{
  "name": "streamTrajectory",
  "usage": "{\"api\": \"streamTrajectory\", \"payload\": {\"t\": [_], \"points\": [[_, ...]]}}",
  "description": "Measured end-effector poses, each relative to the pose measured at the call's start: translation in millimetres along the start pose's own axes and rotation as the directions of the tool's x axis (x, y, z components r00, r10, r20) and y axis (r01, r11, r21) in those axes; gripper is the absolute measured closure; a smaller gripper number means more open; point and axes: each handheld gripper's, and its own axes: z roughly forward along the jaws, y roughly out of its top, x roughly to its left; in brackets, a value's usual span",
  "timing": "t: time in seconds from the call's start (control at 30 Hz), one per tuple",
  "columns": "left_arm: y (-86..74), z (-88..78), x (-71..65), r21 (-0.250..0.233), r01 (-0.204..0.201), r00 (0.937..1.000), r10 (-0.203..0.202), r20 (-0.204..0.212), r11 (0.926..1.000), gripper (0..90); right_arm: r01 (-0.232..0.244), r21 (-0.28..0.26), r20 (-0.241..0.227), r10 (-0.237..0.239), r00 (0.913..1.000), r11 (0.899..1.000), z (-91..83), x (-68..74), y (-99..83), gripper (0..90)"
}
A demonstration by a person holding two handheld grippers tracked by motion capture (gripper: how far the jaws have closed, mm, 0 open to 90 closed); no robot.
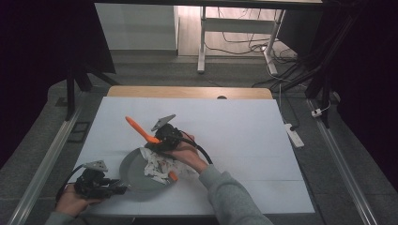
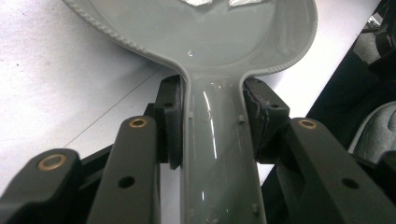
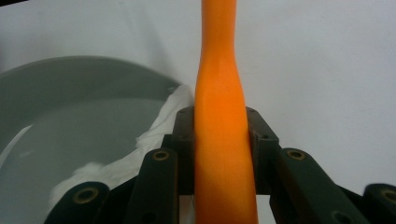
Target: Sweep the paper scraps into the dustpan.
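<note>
White table point(image 1: 244, 126), grey pan point(image 1: 133, 176), perhaps tissue point(image 1: 157, 168).

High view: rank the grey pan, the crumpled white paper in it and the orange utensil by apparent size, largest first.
1. grey pan, clearly largest.
2 and 3. crumpled white paper and orange utensil: unsure. The paper covers more area, the utensil is longer but thin and partly hidden by the right gripper.
</note>
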Motion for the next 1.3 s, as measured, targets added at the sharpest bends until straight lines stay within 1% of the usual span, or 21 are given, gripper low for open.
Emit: {"api": "streamTrajectory", "payload": {"t": [0.03,0.07,0.1,0.13,0.17,0.2,0.27,0.33,0.43,0.47,0.5,0.53,0.57,0.6,0.63,0.67,0.7,0.77,0.93,1.1,1.3], "points": [[0.1,0.0,0.1,0.001,-0.001,1.0000,0.001,0.001,1.0000,61.4,-0.005,-0.010,-0.029,0.004,0.9996,1.000,-3.6,2.7,-0.9,70.3],[0.1,0.0,0.2,0.001,-0.002,1.0000,0.002,0.002,1.0000,61.5,0.004,-0.027,-0.031,-0.005,0.9995,1.000,-8.1,5.3,-1.4,70.3],[-0.1,0.1,0.1,-0.001,-0.002,1.0000,0.002,0.003,1.0000,61.4,0.012,-0.044,-0.019,-0.013,0.9997,0.999,-13.9,7.6,-1.6,70.3],[-0.1,-0.1,0.2,-0.001,-0.007,1.0000,0.007,0.003,1.0000,61.5,-0.002,-0.098,-0.003,0.002,1.0000,0.995,-28.2,6.8,-2.0,70.3],[-0.2,-0.1,0.2,-0.001,-0.009,1.0000,0.009,0.004,1.0000,61.5,-0.002,-0.098,-0.003,0.002,1.0000,0.995,-28.2,6.8,-2.0,70.3],[-0.1,0.4,0.0,-0.003,-0.011,0.9999,0.011,0.006,0.9999,61.4,-0.030,-0.155,0.035,0.036,0.9987,0.987,-44.6,2.0,-3.5,70.3],[0.0,0.5,-0.2,-0.003,-0.015,0.9999,0.015,0.008,0.9999,61.4,-0.046,-0.191,0.081,0.063,0.9948,0.981,-59.7,-6.4,-6.7,70.3],[0.4,0.8,-0.6,0.000,-0.026,0.9996,0.026,0.014,0.9997,61.4,-0.073,-0.212,0.112,0.098,0.9889,0.975,-73.2,-14.9,-13.1,70.3],[0.7,0.9,-0.7,0.003,-0.034,0.9993,0.034,0.016,0.9994,61.4,-0.088,-0.209,0.138,0.119,0.9833,0.974,-83.6,-22.0,-21.8,70.3],[0.9,1.1,-0.7,0.004,-0.035,0.9992,0.035,0.017,0.9994,61.4,-0.102,-0.191,0.173,0.136,0.9756,0.976,-92.1,-27.8,-32.8,70.3],[1.0,1.2,-0.7,0.003,-0.035,0.9992,0.035,0.018,0.9994,61.4,-0.102,-0.191,0.173,0.136,0.9756,0.976,-92.1,-27.8,-32.8,70.3],[1.2,1.5,-0.5,0.003,-0.034,0.9992,0.034,0.020,0.9994,61.4,-0.136,-0.177,0.196,0.170,0.9658,0.975,-100.5,-31.8,-44.9,70.3],[1.6,1.9,-0.4,0.003,-0.034,0.9992,0.034,0.022,0.9994,61.4,-0.136,-0.177,0.196,0.170,0.9658,0.975,-100.5,-31.8,-44.9,70.3],[2.1,2.3,-0.3,0.006,-0.035,0.9991,0.035,0.022,0.9994,61.4,-0.150,-0.174,0.211,0.186,0.9597,0.973,-104.6,-33.1,-50.9,70.3],[2.6,2.8,-0.2,0.007,-0.035,0.9992,0.035,0.022,0.9994,61.4,-0.177,-0.170,0.234,0.214,0.9483,0.969,-111.6,-35.0,-61.3,70.3],[3.1,3.2,-0.2,0.008,-0.034,0.9992,0.034,0.022,0.9994,61.4,-0.177,-0.170,0.234,0.214,0.9483,0.969,-111.6,-35.0,-61.3,70.3],[3.6,3.5,-0.3,0.009,-0.035,0.9992,0.034,0.022,0.9994,61.4,-0.206,-0.166,0.253,0.243,0.9363,0.964,-116.0,-35.7,-69.9,70.3],[4.5,3.4,-0.9,0.011,-0.039,0.9990,0.039,0.021,0.9992,61.4,-0.231,-0.152,0.266,0.265,0.9270,0.961,-116.8,-34.4,-76.4,70.3],[5.3,3.8,-2.2,0.011,-0.042,0.9989,0.042,0.021,0.9991,61.4,-0.264,-0.120,0.269,0.287,0.9194,0.957,-107.6,-27.8,-84.1,70.3],[5.2,4.0,-2.8,0.012,-0.045,0.9987,0.045,0.023,0.9989,61.3,-0.289,-0.086,0.250,0.302,0.9202,0.953,-86.9,-12.4,-82.0,70.3],[5.1,4.4,-2.6,0.013,-0.047,0.9986,0.046,0.026,0.9988,61.4,-0.273,-0.083,0.219,0.285,0.9332,0.958,-59.6,12.5,-62.3,70.3]]}}
